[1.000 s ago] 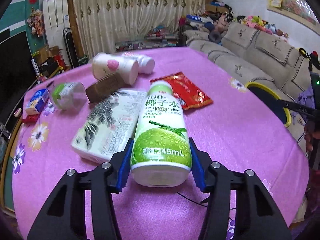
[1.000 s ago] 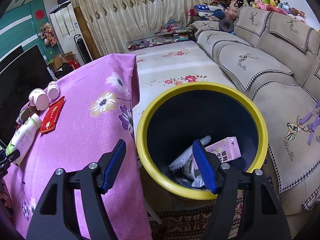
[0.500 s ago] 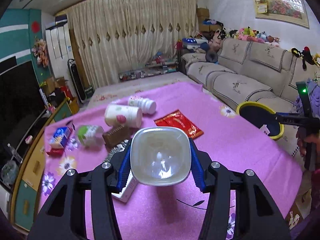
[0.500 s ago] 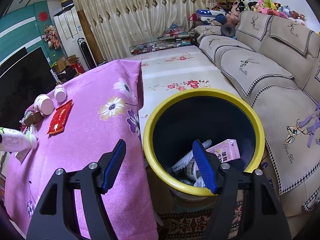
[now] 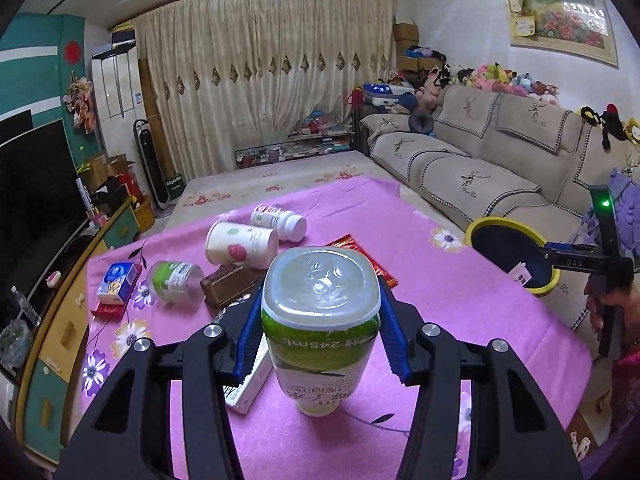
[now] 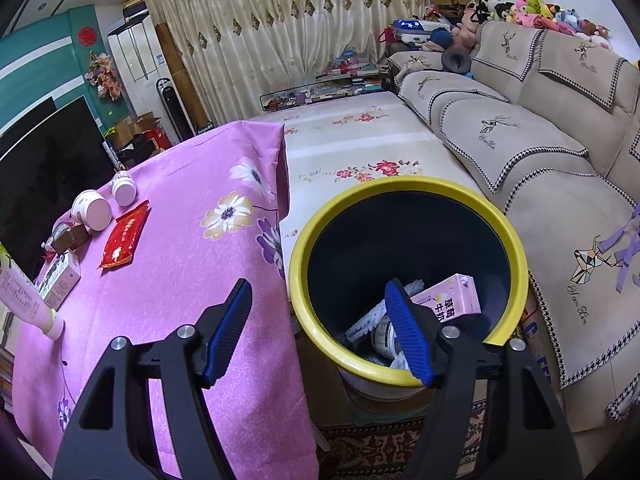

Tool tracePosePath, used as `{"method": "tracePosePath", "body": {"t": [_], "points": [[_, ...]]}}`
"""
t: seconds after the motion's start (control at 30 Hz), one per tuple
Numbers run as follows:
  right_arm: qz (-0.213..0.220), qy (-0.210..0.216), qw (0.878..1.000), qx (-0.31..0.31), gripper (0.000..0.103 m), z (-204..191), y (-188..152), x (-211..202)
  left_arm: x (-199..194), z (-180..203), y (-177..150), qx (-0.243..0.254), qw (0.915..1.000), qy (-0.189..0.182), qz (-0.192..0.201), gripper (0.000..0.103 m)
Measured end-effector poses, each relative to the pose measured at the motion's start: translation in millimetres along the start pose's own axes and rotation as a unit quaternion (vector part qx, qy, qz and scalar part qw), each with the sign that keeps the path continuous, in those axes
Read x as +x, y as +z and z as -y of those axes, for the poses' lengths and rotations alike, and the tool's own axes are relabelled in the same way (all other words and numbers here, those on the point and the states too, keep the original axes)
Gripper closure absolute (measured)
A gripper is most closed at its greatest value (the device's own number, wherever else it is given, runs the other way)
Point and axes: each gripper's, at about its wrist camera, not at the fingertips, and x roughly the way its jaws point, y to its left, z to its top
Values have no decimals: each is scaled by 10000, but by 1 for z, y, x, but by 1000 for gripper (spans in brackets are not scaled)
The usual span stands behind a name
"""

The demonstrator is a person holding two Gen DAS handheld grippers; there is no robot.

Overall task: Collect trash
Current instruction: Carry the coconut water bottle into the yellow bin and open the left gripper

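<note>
Left claw (image 5: 320,334) is gripping the coconut-water bottle (image 5: 320,320) above the tabletop (image 5: 460,300); right claw (image 6: 316,330) is hanging open over the part-filled bin (image 6: 400,186) (several items are waiting).

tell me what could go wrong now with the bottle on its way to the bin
1. The left gripper pinches the coconut water bottle only near its base, cap hanging down, so it might swing or slip out.
2. The yellow-rimmed bin stands off the table's far right edge; a release short of it would probably land on the pink tablecloth or the floor.
</note>
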Motion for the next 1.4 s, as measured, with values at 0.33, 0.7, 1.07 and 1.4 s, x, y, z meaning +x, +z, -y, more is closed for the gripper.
{"method": "tracePosePath", "body": {"t": [0.33, 0.7, 1.07, 1.4], "points": [[217, -97, 9996, 168, 38, 20, 0, -17, 7, 39, 38, 168, 9987, -469, 86, 51], [421, -501, 9969, 425, 38, 68, 2, -36, 63, 135, 98, 545, 9863, -1557, 56, 51], [416, -738, 9932, 795, 38, 121, -2, -38, 156, 259, 127, 786, 9701, -2288, -220, 51], [284, -834, 9903, 1072, 37, 158, -9, -30, 252, 331, 110, 888, 9698, -2089, -896, 51]]}}
